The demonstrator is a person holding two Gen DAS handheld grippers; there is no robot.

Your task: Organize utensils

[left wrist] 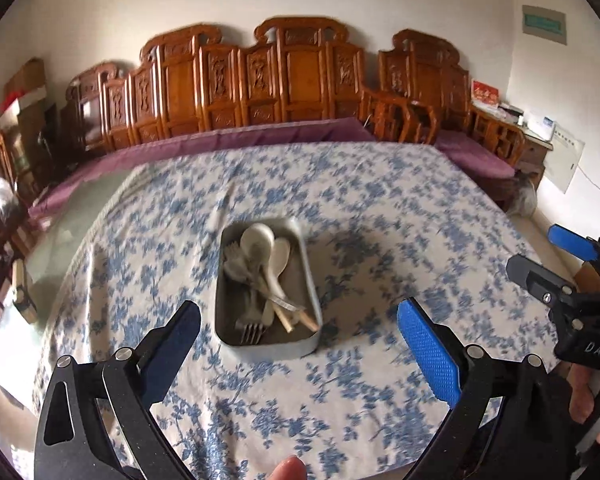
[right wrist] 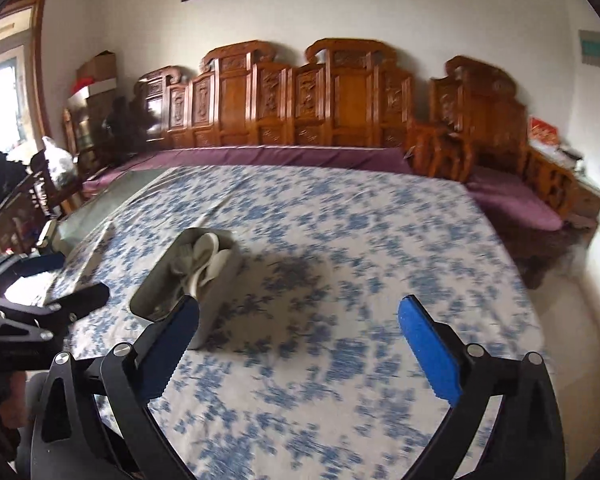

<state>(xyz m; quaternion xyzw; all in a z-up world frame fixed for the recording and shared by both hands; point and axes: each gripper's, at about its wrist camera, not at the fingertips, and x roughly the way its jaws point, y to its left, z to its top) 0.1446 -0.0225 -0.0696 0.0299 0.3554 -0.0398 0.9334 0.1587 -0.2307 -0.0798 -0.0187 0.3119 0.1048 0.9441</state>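
My left claw (left wrist: 300, 344) hangs spread wide above the counter (left wrist: 400, 208), holding nothing; the metal tray (left wrist: 310, 276) sits in the middle of that view, framed between the two fingers, which I judge is why I hold the claw here, lined up on the tray from its near short end. My right claw (right wrist: 300, 344) is spread just as wide and empty too; in its own view the tray (right wrist: 224, 292) lies left of centre, partly hidden behind the claw's left finger, so this claw stands off to the tray's right side.

The utensils are gathered inside the tray: white spoons (left wrist: 260, 240) heaped bowl-up at the far end, a fork (left wrist: 252, 330) with its tines toward the near wall, and pale wooden sticks (left wrist: 300, 320), chopsticks I think, lying slantwise with their ends by the near right corner; they overlap in one pile, not sorted by kind; the blur keeps me from counting them.

The tray rests flat on the blue-flowered cloth (left wrist: 380, 400) that covers the counter; no loose utensil shows on the cloth around it. With both claws free and everything in the tray, I judge the gathering largely done.

At the right edge of the left view the right claw (left wrist: 540, 264) shows, well apart from the tray.
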